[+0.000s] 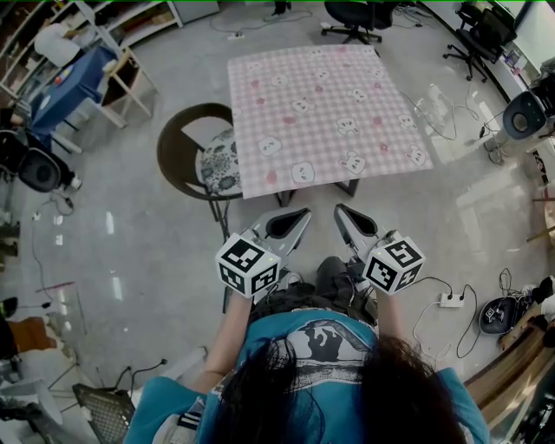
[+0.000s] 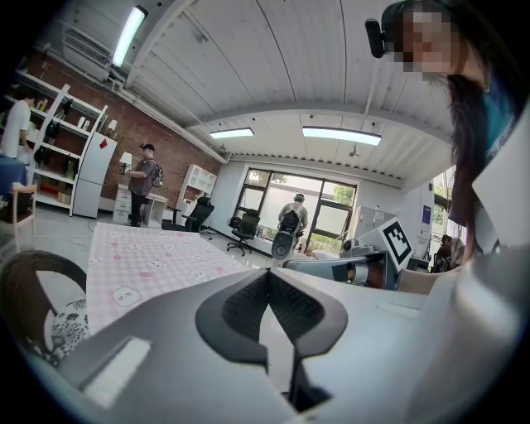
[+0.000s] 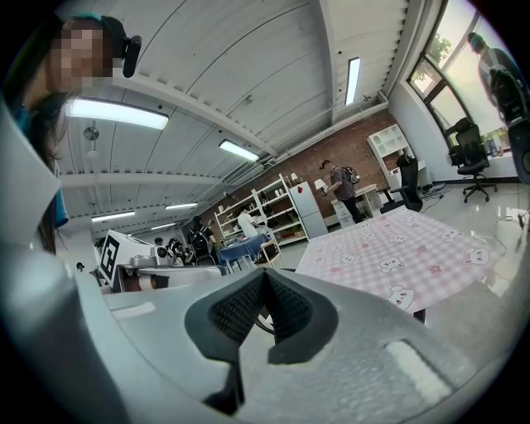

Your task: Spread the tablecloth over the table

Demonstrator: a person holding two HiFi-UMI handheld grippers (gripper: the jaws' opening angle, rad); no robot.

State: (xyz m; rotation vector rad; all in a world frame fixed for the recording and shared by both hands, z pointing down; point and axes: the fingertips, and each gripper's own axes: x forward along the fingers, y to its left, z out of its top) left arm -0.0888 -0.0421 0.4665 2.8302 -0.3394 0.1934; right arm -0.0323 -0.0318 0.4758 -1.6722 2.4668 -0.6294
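Note:
A pink checked tablecloth with small animal prints lies flat over the square table, its near edge hanging just ahead of both grippers. My left gripper and right gripper hover side by side short of that edge, close to the person's body, and point toward the table. Both are shut with nothing between the pads. In the left gripper view the shut left gripper has the tablecloth at its left. From the right gripper view the shut right gripper has the tablecloth at its right.
A round dark chair with a patterned cushion is tucked at the table's left near corner. Black office chairs stand beyond the table. A power strip with cables lies on the floor at right. A blue-covered table is far left.

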